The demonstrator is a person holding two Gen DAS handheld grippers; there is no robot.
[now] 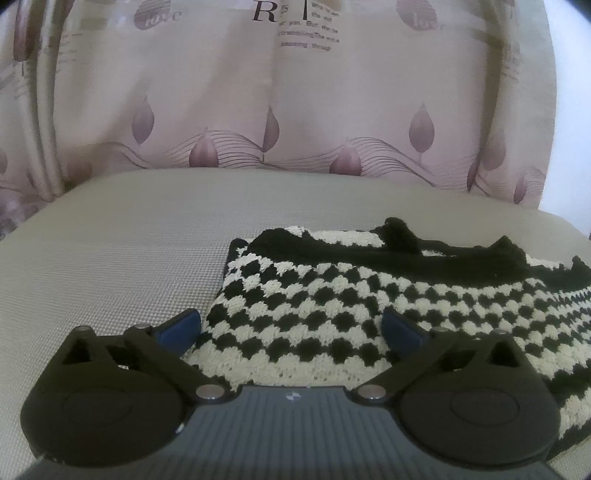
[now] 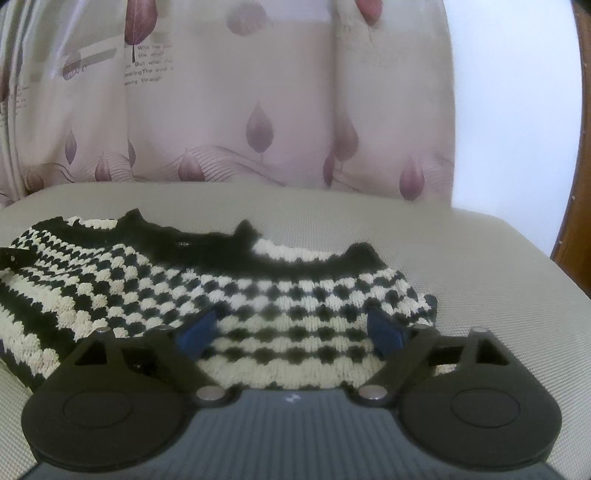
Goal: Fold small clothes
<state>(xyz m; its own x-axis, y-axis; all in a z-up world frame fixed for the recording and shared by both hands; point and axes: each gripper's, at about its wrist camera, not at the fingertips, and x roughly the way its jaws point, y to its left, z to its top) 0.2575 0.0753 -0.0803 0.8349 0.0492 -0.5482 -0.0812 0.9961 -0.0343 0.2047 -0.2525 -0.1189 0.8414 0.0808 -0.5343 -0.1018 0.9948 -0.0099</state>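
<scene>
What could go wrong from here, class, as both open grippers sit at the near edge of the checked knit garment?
1. The checked knit garment is thick and looks folded, so the left gripper or right gripper may pinch only the top layer.
2. The loose black trim along the far edge could flop out of line.
3. The woven surface looks smooth; the garment might slide rather than fold.

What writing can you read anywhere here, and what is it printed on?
"R": large letter on the curtain.
"But when the", "tremblingThe wind", "through": small curtain print, partly blurred.
Round curtain emblem: lettering too blurred.
Checked knit garment: no writing.
</scene>
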